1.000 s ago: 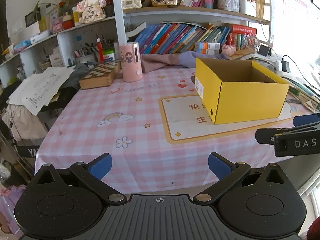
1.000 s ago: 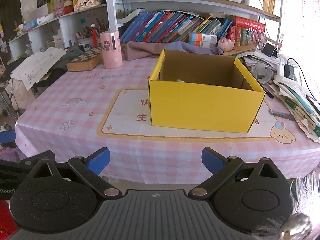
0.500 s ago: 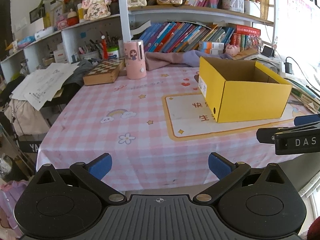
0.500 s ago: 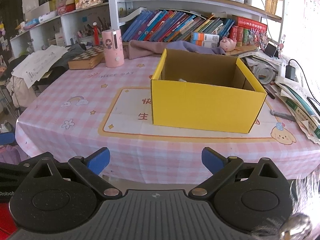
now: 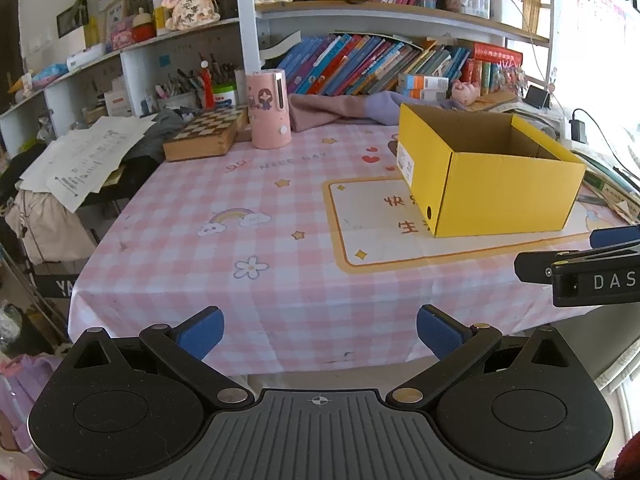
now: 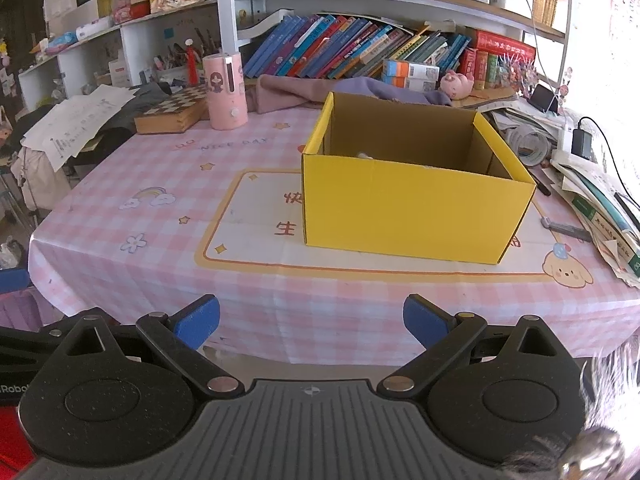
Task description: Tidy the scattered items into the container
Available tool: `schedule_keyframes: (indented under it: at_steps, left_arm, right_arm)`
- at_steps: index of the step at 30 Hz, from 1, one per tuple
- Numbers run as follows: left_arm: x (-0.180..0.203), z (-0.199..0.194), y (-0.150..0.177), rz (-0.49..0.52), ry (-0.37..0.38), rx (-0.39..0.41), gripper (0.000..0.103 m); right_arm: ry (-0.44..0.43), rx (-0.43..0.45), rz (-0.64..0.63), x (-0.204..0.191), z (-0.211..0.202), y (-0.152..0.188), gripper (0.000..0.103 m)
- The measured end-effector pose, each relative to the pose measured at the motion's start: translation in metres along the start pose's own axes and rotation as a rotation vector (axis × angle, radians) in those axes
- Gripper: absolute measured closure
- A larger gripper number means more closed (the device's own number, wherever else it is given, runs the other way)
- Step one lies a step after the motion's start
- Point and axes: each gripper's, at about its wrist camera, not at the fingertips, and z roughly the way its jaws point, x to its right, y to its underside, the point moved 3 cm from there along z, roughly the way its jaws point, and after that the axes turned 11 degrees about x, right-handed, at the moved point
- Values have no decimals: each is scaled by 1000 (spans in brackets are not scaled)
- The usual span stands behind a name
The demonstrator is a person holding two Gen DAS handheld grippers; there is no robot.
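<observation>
A yellow cardboard box (image 6: 412, 212) stands open on the pink checked tablecloth (image 6: 160, 224); it also shows in the left wrist view (image 5: 496, 192). A small pale item (image 6: 365, 155) peeks over its near wall; the rest of the inside is hidden. My left gripper (image 5: 319, 330) is open and empty, held off the table's near edge. My right gripper (image 6: 311, 320) is open and empty, in front of the box and below the table edge. The right gripper also shows from the side in the left wrist view (image 5: 580, 272).
A pink cylinder (image 6: 224, 92), a wooden chessboard box (image 6: 172, 114) and a purple cloth (image 6: 320, 90) sit at the table's back. Books, papers and cables (image 6: 592, 184) pile up on the right. Bookshelves (image 5: 380, 64) stand behind. Papers (image 5: 84, 156) hang off the left.
Both grippers have drawn back from the table a little and risen slightly; the box looks smaller and farther. Both stay open and empty.
</observation>
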Motion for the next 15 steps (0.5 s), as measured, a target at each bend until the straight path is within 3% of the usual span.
schedule_keyframes:
  at_steps: [15]
  left_arm:
    - [3, 1, 4, -6, 17, -8, 0]
  right_arm:
    - [6, -27, -2, 2, 3, 4, 4]
